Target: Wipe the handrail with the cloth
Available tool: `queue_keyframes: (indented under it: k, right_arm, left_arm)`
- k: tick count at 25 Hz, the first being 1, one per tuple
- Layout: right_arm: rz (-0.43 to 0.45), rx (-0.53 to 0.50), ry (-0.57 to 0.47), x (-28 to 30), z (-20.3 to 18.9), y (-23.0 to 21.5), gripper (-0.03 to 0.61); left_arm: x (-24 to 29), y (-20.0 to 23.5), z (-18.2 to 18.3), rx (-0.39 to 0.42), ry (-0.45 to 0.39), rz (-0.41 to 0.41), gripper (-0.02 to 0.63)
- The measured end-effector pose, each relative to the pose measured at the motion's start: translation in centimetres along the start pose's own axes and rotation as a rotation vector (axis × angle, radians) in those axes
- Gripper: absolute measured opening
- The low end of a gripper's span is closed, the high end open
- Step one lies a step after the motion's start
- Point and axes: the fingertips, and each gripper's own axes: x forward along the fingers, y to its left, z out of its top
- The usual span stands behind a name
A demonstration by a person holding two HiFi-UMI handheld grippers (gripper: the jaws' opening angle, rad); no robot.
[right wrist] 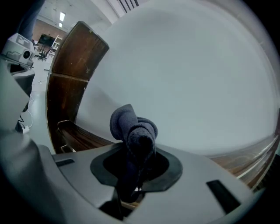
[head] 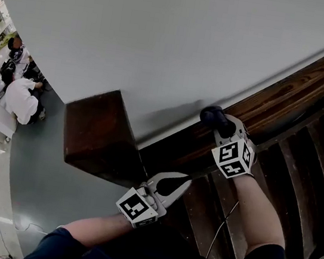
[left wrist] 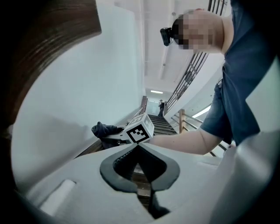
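**On the handrail, cloth clamped in the right gripper**

Beside a pale wall (head: pixel 193 40), a dark wooden handrail (head: pixel 287 96) is seen running from lower left to upper right in the head view. At its lower end a square wooden post (head: pixel 95 134) is set.

The right gripper (head: pixel 223 125) is held over the rail, just right of the middle of that view. A dark cloth (head: pixel 214 116) is pinched between its jaws. In the right gripper view the cloth (right wrist: pixel 133 129) is seen bunched into a roll that sticks out past the jaws, which are closed on its lower part. The cloth's tip is laid at the rail's top edge, close by the wall; whether it is pressed onto the wood cannot be told. The rail (right wrist: pixel 83 138) and the post (right wrist: pixel 72 57) are shown behind it.

The left gripper (head: pixel 184 183) is held lower and nearer the person, just right of the post's base and apart from the cloth. In the left gripper view its jaws (left wrist: pixel 138 151) are pressed together at the tips, and nothing is held between them. Beyond them the right gripper's marker cube (left wrist: pixel 141 130) and the cloth (left wrist: pixel 105 130) are seen on the rail.

Dark wooden slats (head: pixel 307 166) are seen to the right of the rail. Far below, at the upper left of the head view, seated people (head: pixel 21 97) are seen on a grey floor (head: pixel 38 192).
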Motion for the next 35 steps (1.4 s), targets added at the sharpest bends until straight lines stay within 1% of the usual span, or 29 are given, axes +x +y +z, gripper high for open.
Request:
queue_keyframes:
  k: [3, 7, 13, 18, 20, 26, 30, 35]
  right_arm:
    - [-0.019, 0.008, -0.006, -0.4, -0.4, -2.5, 0.095]
    - [-0.047, 0.026, -0.017, -1.0, -0.9, -5.9, 0.095]
    - [-0.092, 0.017, -0.022, -1.5, -1.6, -11.0, 0.095]
    - [-0.149, 0.024, -0.024, -2.5, -2.6, -16.0, 0.095]
    - [-0.175, 0.025, -0.023, -3.0, -3.0, -18.1, 0.095]
    - [-0.244, 0.032, -0.008, -4.1, -4.1, -23.8, 0.095]
    - [-0.297, 0.053, 0.01, -5.1, -5.0, -27.6, 0.095]
    - [-0.369, 0.074, 0.036, -6.3, -6.1, -32.7, 0.095]
  left_arm:
    - [2.0, -0.6, 0.6, 0.03, 0.023, -0.018, 0.002]
    - [5.2, -0.9, 2.1, 0.068, 0.018, -0.037, 0.002]
    - [11.0, -1.2, 3.4, 0.143, 0.021, -0.086, 0.002]
    - [15.5, -1.1, 4.5, 0.172, 0.009, -0.129, 0.002]
    - [17.1, -0.8, 5.1, 0.172, -0.001, -0.139, 0.002]
    - [20.5, -0.1, 7.3, 0.133, -0.041, -0.147, 0.002]
    - [21.4, -0.6, 8.6, 0.115, -0.067, -0.164, 0.002]
    - [21.4, -0.9, 8.8, 0.107, -0.062, -0.167, 0.002]
